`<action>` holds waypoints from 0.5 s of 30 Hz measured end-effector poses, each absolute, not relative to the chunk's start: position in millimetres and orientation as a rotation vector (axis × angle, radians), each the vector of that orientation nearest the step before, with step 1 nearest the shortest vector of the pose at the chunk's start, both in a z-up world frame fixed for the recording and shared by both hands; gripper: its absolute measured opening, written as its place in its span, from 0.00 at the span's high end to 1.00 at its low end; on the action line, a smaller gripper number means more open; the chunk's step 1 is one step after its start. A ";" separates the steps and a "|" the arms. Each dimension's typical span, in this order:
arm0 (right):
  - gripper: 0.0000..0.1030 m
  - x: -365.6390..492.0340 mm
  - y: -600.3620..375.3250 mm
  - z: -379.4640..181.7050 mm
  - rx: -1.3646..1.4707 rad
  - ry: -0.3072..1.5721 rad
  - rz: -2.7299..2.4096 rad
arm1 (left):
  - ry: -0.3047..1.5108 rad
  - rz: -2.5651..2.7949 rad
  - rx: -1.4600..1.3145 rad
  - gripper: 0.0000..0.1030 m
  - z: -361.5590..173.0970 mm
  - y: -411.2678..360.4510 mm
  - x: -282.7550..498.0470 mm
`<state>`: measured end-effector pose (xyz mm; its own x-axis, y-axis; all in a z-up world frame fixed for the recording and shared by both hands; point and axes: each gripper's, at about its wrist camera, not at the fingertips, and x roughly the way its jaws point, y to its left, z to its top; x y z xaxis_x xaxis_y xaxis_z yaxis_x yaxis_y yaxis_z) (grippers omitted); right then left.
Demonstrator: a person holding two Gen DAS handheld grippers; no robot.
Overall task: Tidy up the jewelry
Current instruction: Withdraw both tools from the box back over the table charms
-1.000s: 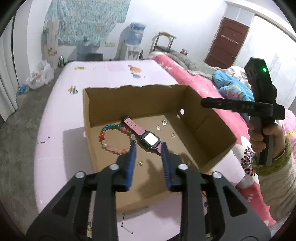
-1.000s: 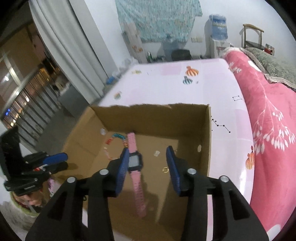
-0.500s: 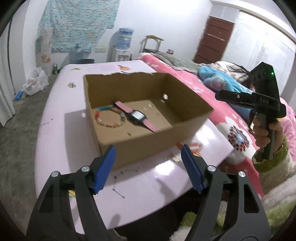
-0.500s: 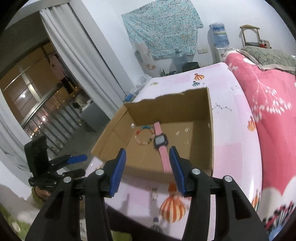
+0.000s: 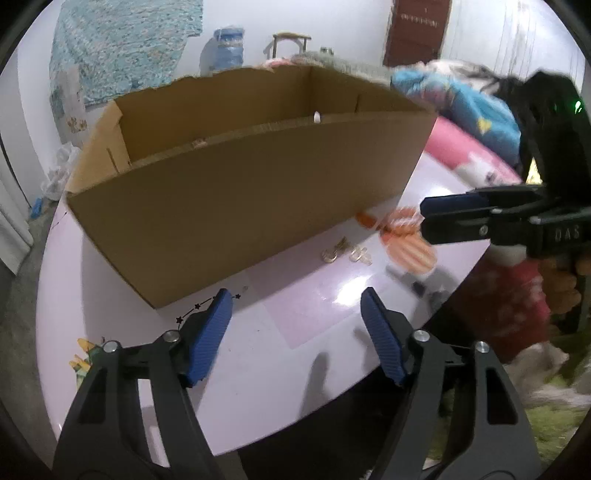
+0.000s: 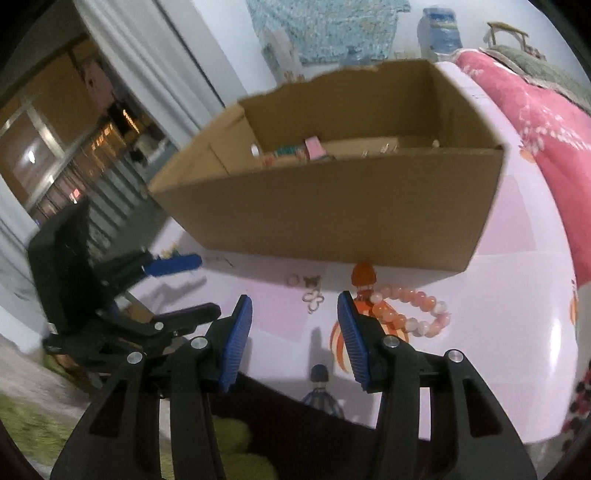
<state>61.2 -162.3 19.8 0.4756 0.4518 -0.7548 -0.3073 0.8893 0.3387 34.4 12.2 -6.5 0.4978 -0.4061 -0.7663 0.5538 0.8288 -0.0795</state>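
Observation:
A brown cardboard box [image 5: 240, 192] stands on the pink table [image 5: 295, 332]. Over its rim I see a pink watch strap [image 6: 314, 146] and a coloured bead bracelet [image 6: 288, 151] inside. A pink-orange bead bracelet [image 6: 413, 310] and small gold pieces [image 6: 312, 291] lie on the table before the box. My right gripper [image 6: 295, 301] is open just short of the gold pieces, holding nothing. My left gripper [image 5: 295, 299] hangs low over bare table near the gold pieces [image 5: 343, 253], its jaws wide but closing, nothing between them.
The table's front edge runs just under both grippers, with green floor [image 6: 229, 443] below it. A bed with a pink quilt [image 6: 535, 110] lies to the right. A water dispenser [image 5: 227, 48] and a dark door [image 5: 417, 33] stand at the far wall.
Both grippers have drawn back from over the box and sunk to the table in front of it. The left jaws have spread much wider.

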 end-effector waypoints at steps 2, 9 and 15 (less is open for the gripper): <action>0.56 66.4 -150.2 8.0 0.082 0.977 0.466 | 0.879 -0.587 0.194 0.40 -12.4 9.8 37.5; 0.64 87.1 -137.4 -11.1 -0.033 0.995 0.519 | 0.884 -0.605 0.215 0.47 -19.6 9.2 42.6; 0.72 91.8 -130.0 -13.3 -0.113 0.994 0.551 | 0.898 -0.609 0.201 0.50 -21.2 13.1 44.3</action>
